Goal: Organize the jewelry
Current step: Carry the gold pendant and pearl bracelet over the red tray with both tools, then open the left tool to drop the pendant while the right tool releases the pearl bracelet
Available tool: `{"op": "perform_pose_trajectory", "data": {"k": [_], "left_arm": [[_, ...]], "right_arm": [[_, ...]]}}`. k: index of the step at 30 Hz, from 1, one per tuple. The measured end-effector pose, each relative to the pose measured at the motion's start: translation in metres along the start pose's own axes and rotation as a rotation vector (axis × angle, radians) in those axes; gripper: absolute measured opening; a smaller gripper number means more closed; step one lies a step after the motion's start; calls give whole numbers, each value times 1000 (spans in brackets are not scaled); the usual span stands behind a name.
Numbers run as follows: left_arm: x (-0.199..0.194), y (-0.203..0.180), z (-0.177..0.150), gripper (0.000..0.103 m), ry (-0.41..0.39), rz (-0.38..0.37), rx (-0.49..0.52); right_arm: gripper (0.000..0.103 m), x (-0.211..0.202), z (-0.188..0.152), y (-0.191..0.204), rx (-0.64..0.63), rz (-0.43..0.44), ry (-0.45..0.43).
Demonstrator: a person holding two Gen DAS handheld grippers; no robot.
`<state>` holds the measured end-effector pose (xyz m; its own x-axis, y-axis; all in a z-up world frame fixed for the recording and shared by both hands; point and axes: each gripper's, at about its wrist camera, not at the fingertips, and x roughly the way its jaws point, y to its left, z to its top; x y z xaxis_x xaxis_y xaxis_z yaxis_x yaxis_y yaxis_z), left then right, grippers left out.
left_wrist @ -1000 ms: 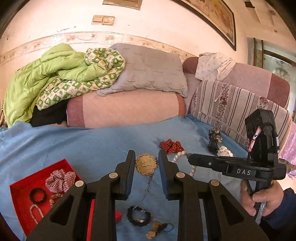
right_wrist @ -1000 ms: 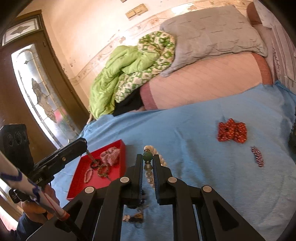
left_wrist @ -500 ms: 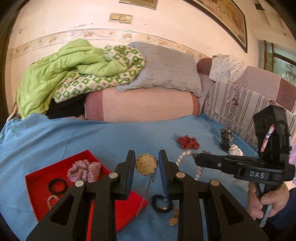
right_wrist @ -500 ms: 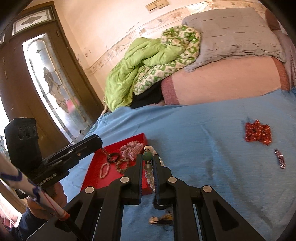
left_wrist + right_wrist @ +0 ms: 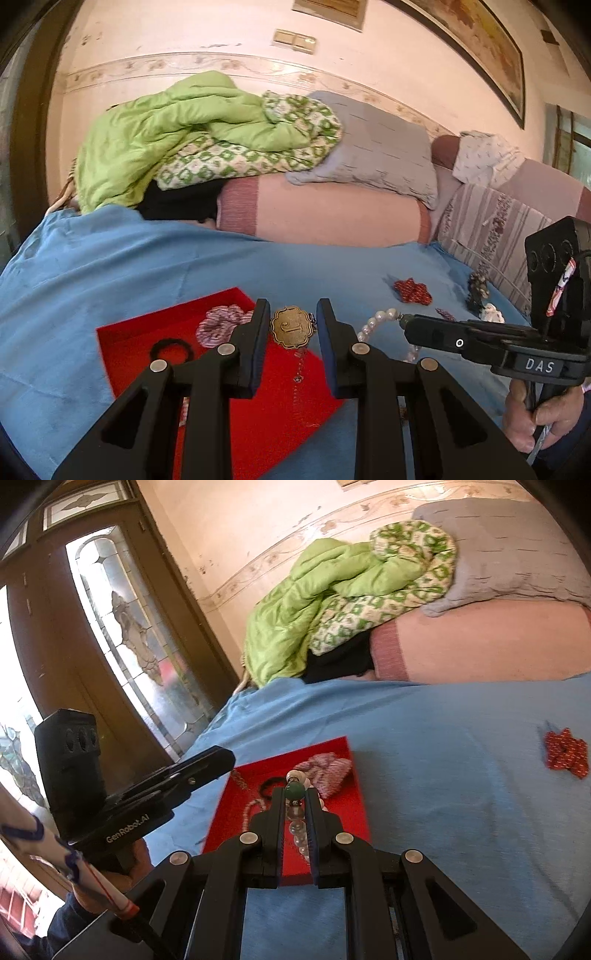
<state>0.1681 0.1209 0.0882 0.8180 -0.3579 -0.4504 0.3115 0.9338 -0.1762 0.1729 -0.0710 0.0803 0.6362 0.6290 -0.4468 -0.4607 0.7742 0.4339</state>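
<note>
My left gripper (image 5: 291,326) is shut on a brass pendant (image 5: 293,327) whose chain (image 5: 298,363) hangs over a red tray (image 5: 129,339). The tray holds a pink checked scrunchie (image 5: 218,323) and a black hair tie (image 5: 171,349). My right gripper (image 5: 294,799) is shut on a pearl necklace with a green bead (image 5: 294,791), held above the same red tray (image 5: 354,805). In the left wrist view the right gripper (image 5: 410,326) shows at the right with the pearls (image 5: 373,325) hanging from it.
A blue cloth (image 5: 110,266) covers the bed. A red beaded piece (image 5: 412,291) and small ornaments (image 5: 478,291) lie at the far right. Green quilt (image 5: 177,136) and grey pillow (image 5: 373,147) sit behind. A glass door (image 5: 122,635) stands at the left.
Both grippers have moved left, carrying the pendant and the pearl necklace from over the blue cloth to above the red tray. Both stay shut on their pieces.
</note>
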Motion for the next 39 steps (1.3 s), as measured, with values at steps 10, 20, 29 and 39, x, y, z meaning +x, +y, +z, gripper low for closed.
{"op": "perform_pose_trajectory", "data": {"k": [10, 20, 29, 39], "left_arm": [[4, 33, -8, 25, 33, 56, -51], [28, 48, -20, 25, 118, 90, -81], [59, 69, -40, 25, 238, 144, -156], [82, 69, -57, 25, 351, 190, -165]], "right_arm": [[11, 43, 6, 16, -14, 21, 41], [11, 85, 4, 10, -9, 1, 109], [11, 121, -4, -11, 18, -51, 182], [12, 146, -13, -35, 23, -163, 249]]}}
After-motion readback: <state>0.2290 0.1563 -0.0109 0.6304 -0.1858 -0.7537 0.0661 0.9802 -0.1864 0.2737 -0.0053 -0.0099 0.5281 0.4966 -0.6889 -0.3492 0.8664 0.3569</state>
